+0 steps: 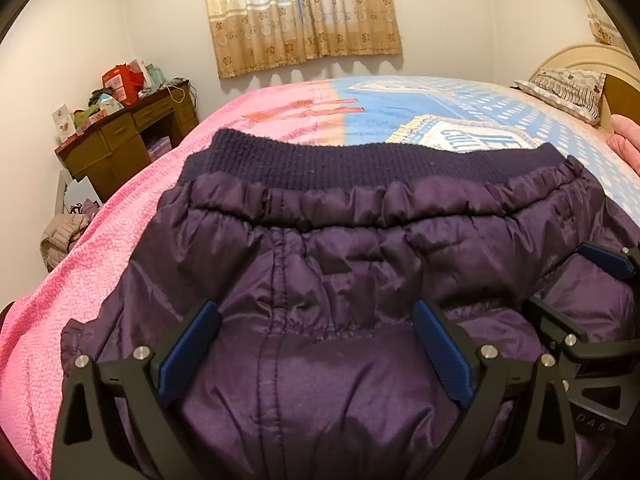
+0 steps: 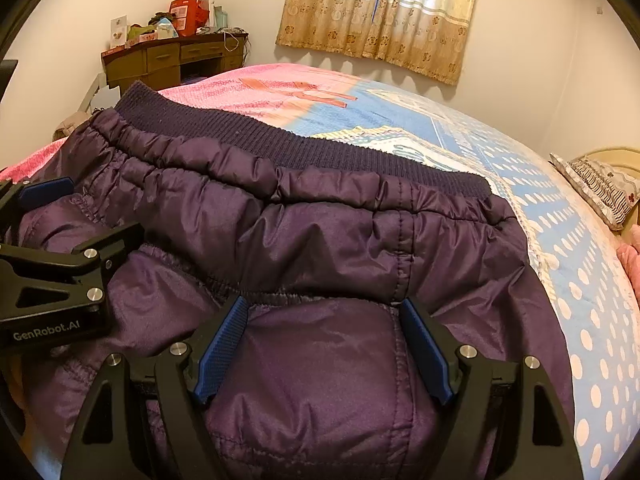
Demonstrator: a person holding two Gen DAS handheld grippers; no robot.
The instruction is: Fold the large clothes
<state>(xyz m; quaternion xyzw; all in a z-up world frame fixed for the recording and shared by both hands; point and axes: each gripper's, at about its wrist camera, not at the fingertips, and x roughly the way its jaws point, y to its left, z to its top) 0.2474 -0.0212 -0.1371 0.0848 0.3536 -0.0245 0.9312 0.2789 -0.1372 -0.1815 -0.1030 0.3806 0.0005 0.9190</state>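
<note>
A dark purple padded jacket (image 1: 360,248) (image 2: 320,220) lies on the bed, its knitted navy hem band (image 1: 360,160) (image 2: 280,128) on the far side. A folded layer with a stitched edge lies nearest me. My left gripper (image 1: 316,308) stands open over this layer, blue pads wide apart with puffy fabric bulging between them. Just to its right, my right gripper (image 2: 322,304) is open in the same way over the same fold. Each gripper shows in the other's view: the right gripper (image 1: 576,288) at the right edge, the left gripper (image 2: 80,216) at the left edge.
The bed carries a pink and blue patterned blanket (image 1: 120,240) (image 2: 560,240). A pillow (image 1: 568,88) (image 2: 600,188) and headboard (image 1: 592,56) are at the far right. A cluttered wooden desk (image 1: 128,132) (image 2: 172,56) stands by the far left wall, below a curtained window (image 1: 300,12).
</note>
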